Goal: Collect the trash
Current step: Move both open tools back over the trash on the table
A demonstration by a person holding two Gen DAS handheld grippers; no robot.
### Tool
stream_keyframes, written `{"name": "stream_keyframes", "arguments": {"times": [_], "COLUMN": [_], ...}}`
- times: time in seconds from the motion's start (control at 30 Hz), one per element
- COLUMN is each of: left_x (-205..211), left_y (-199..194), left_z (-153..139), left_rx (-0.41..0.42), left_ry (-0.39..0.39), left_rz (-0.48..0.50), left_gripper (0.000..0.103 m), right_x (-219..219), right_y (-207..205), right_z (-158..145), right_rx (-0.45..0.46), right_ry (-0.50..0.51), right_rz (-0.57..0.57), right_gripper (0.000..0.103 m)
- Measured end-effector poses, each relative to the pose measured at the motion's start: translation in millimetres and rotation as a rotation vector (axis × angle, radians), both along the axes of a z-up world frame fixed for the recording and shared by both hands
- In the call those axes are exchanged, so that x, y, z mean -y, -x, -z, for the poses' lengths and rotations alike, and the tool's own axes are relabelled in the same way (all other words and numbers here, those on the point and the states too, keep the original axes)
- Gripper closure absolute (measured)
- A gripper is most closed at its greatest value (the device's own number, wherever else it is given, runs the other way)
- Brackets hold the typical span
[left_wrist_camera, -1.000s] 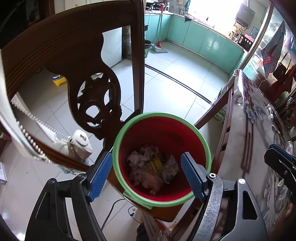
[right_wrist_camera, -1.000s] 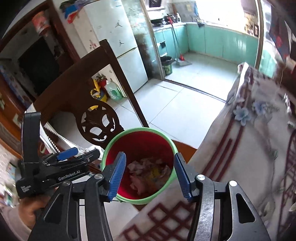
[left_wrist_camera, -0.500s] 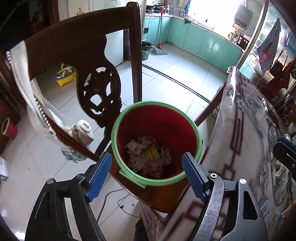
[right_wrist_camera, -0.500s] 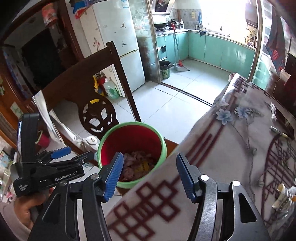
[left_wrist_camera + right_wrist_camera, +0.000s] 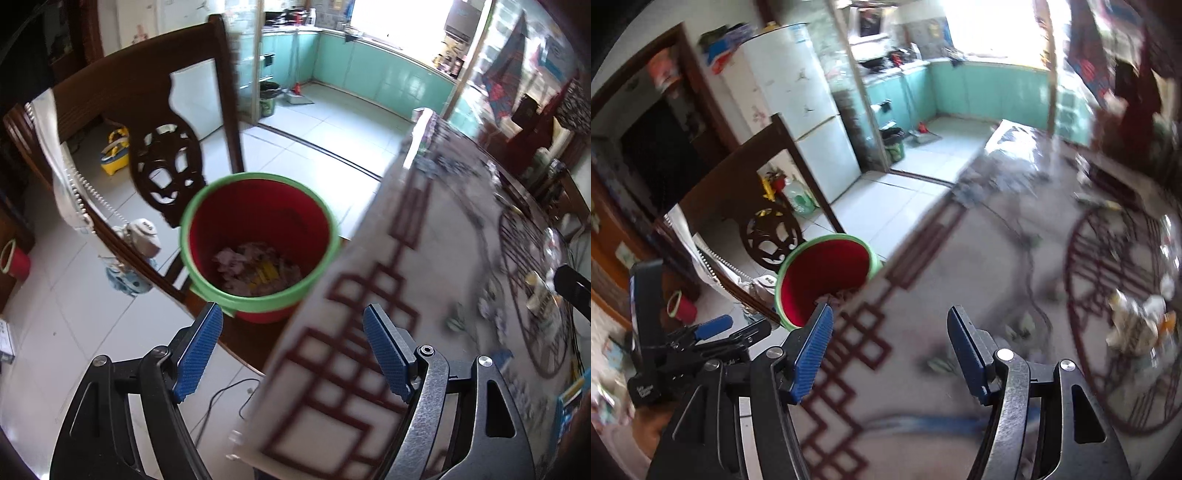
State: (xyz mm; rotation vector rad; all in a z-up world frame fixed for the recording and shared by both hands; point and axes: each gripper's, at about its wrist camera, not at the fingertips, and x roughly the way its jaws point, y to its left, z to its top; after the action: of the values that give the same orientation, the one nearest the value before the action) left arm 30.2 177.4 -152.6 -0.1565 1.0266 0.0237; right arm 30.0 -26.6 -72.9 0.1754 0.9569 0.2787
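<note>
A red bucket with a green rim stands on a chair seat beside the table, with crumpled paper trash at its bottom. My left gripper is open and holds nothing, hovering over the table's edge near the bucket. My right gripper hangs over the patterned tablecloth, its jaws opening with nothing between them. The bucket shows left of it, half hidden by the table. Crumpled white trash lies on the table at the right. The left gripper appears at the lower left of the right wrist view.
A carved dark wooden chair back rises behind the bucket, with a white bag on a beaded strap hanging from it. A fridge and tiled kitchen floor lie beyond. Small cups sit on the table.
Both grippers have swung right, away from the bucket and over the table. The bucket has slid left in both views. The right jaws stand wider than before.
</note>
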Motion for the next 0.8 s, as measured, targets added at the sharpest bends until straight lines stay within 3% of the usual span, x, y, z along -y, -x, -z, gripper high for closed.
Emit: {"name": "stream_keyframes", "arguments": {"times": [0.27, 0.53, 0.7, 0.8], "left_x": [81.4, 168.1, 215.9, 247.0], "left_y": [12.3, 10.8, 8.0, 2.3], "left_z": [-16.2, -38.9, -51.9, -57.1], "left_rx": [0.038, 0.102, 0.142, 0.151], "left_ry": [0.024, 0.029, 0.031, 0.029], "left_rz": [0.155, 0.369, 0.497, 0.582], "left_gripper": [0.025, 0.021, 0.021, 0.021], "right_x": [96.7, 222.8, 300.2, 327.3], "right_y": [27.6, 62.3, 83.1, 82.3], "right_z": [10.5, 25.0, 42.1, 55.7], "right_rx": [-0.036, -0.092, -0.143, -0.176], "right_ry": [0.082, 0.098, 0.001, -0.083], "right_rz": [0.199, 0.497, 0.714, 0.784], "right_gripper": [0.039, 0.039, 0.038, 0.038]}}
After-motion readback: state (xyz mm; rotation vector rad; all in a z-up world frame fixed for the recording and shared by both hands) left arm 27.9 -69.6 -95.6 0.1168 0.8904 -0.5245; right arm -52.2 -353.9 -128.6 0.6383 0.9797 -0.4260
